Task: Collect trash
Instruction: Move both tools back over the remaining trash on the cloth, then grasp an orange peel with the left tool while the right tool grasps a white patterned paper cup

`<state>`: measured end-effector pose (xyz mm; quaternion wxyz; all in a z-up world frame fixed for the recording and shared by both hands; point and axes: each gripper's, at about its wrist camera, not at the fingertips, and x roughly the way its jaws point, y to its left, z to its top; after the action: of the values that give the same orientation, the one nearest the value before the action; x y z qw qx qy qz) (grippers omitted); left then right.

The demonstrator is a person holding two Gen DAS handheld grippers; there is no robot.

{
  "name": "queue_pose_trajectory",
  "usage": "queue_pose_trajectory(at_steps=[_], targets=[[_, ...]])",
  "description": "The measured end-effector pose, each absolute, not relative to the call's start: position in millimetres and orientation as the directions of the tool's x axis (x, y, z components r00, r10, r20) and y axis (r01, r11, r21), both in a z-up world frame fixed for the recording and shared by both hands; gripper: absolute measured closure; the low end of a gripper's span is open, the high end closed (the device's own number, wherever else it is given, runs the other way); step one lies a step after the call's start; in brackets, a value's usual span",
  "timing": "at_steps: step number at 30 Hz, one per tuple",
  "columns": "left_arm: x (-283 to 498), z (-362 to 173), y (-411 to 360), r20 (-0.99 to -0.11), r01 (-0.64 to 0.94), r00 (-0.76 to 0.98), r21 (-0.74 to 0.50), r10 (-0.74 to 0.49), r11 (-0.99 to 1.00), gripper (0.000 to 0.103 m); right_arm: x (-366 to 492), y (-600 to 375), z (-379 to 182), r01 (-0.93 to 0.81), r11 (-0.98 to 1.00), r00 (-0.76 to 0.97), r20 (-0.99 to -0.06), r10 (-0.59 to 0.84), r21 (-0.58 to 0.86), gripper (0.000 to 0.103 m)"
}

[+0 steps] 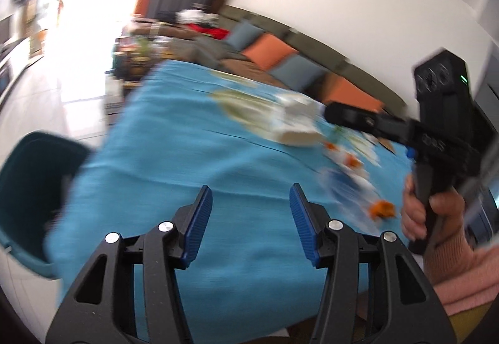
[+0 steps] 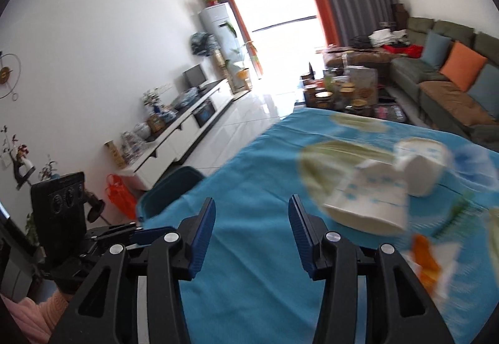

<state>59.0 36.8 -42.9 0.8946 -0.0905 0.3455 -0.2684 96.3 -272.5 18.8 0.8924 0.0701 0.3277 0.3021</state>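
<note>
A table with a blue cloth [image 1: 193, 156] [image 2: 255, 250] carries trash. White tissue packs with blue dots [image 2: 371, 200] [image 1: 296, 125] lie at its middle. Orange peel and white scraps [image 2: 427, 262] [image 1: 379, 208] lie nearer, to the right. My left gripper [image 1: 251, 219] is open and empty above the cloth's near edge. My right gripper [image 2: 252, 231] is open and empty, left of the tissue packs. The right gripper's body [image 1: 443, 138] shows at the right of the left wrist view, and the left gripper's body [image 2: 71, 219] at the left of the right wrist view.
A teal chair [image 1: 28, 188] [image 2: 168, 191] stands at the table's left edge. A sofa with orange and blue cushions [image 2: 452, 78] runs along the far right. A low table with jars [image 2: 346, 88] stands beyond. A white TV cabinet [image 2: 174, 138] lines the left wall.
</note>
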Motion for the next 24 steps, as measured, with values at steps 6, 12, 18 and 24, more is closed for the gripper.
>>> queue_pose_trajectory(at_steps=[6, 12, 18, 24], targets=[[49.7, -54.3, -40.6, -0.573, 0.564, 0.489, -0.369, -0.658, 0.739, 0.053, 83.2, -352.7, 1.4, -0.330, 0.892, 0.679, -0.579, 0.453, 0.311, 0.057], [48.4, -65.0, -107.1, -0.596, 0.655, 0.372, -0.375, -0.712, 0.656, 0.053, 76.7, -395.5, -21.8, -0.227, 0.916, 0.694, -0.606, 0.390, 0.331, 0.057], [50.7, -75.3, -152.9, -0.636, 0.692, 0.294, -0.374, -0.714, 0.618, 0.053, 80.9, -411.5, -40.9, -0.205, 0.913, 0.680, -0.619, 0.393, 0.354, 0.057], [55.9, -87.3, -171.5, -0.682, 0.690, 0.246, -0.375, -0.688, 0.619, 0.064, 86.3, -415.0, -49.3, -0.206, 0.909, 0.668, -0.627, 0.401, 0.361, 0.057]])
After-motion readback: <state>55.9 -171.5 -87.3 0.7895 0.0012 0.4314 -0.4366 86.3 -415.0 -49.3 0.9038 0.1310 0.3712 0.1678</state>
